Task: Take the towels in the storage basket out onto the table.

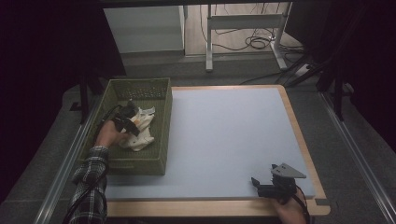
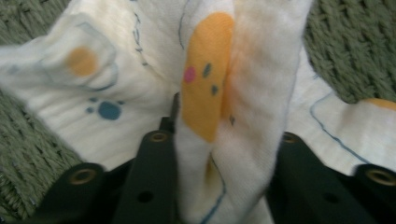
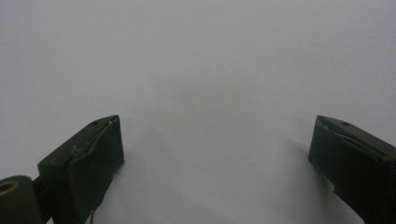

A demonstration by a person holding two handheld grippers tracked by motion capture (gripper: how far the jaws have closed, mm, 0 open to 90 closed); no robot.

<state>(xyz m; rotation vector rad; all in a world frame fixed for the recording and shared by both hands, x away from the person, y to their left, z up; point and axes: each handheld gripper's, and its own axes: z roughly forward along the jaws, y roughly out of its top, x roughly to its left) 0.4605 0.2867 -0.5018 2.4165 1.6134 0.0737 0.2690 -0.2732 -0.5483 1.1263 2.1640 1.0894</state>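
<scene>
- Nearest the person, at the table's front right corner, the right gripper (image 1: 265, 183) rests low over the pale blue-grey mat (image 1: 224, 140) with a grey three-cornered plate on top; the right hand (image 1: 289, 210) holds it from below the table's edge.
- In the right gripper view its two black jaws stand wide apart, with bare mat (image 3: 201, 93) between them and nothing held.
- At the front left, a forearm in a plaid sleeve (image 1: 91, 186) reaches forward into the olive-green woven plastic basket (image 1: 161, 140), which sits on the left part of the table with its right wall touching the mat's left side.
- The left hand (image 1: 108, 134) carries the left gripper (image 1: 132, 122) down inside the basket, pointing at the cloth there.
- The white printed cloth with orange and blue cartoon marks (image 1: 140, 133) lies crumpled on the basket's floor, around the middle of it.
- In the left gripper view a raised fold of that cloth (image 2: 233, 116) stands upright between the black jaws, which are clamped on it from both sides; an orange patch with a pink dot sits on the pinched fold.
- The rest of the cloth spreads out on the green woven floor (image 2: 355, 42) beyond the jaws.
- Farther off, beyond the table's wooden rim (image 1: 289, 107), stand a white metal table frame (image 1: 243, 21) and loose black cables (image 1: 257, 42) on the floor.
</scene>
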